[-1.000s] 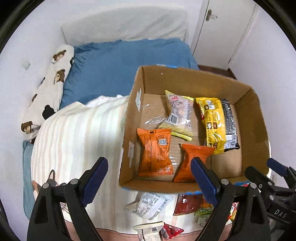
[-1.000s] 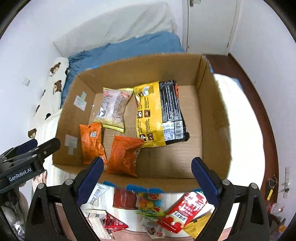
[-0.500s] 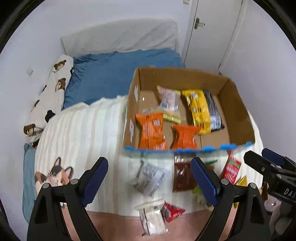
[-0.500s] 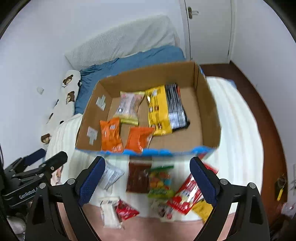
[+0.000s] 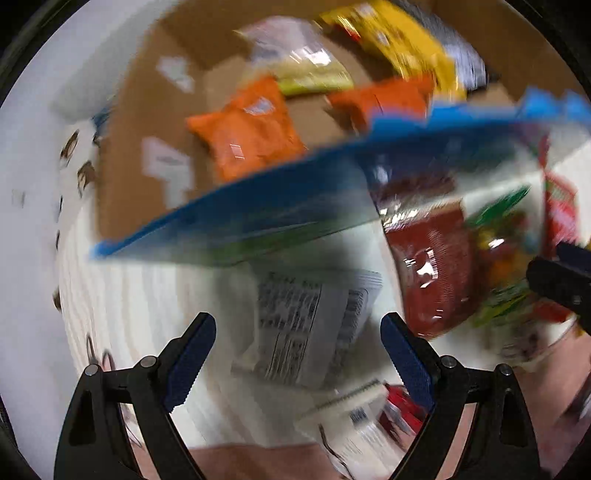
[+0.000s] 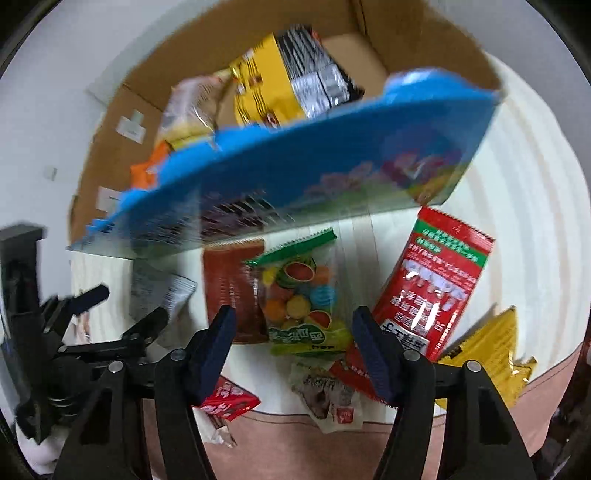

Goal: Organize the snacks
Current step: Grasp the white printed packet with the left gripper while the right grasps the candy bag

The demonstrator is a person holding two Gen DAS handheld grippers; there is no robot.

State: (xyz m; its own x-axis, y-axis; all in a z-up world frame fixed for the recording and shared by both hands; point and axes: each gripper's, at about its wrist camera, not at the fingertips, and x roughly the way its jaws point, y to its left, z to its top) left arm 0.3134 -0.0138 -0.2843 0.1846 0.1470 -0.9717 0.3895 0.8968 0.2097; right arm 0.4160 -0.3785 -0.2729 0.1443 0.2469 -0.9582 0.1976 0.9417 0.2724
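Both grippers just dropped from the cardboard box (image 6: 110,155): right gripper (image 6: 293,332) closing around the green fruit-candy bag (image 6: 299,295), not pinching; left gripper (image 5: 297,345) wide above the white packet (image 5: 306,321).

Both wrist cameras looked steeply down from close above the bed (image 6: 524,155), the left one over the white packet (image 5: 306,325) and the right one over the candy bag (image 6: 299,295), and both views shared the cardboard box (image 6: 424,33) and the dark red packet (image 5: 432,273) before it.
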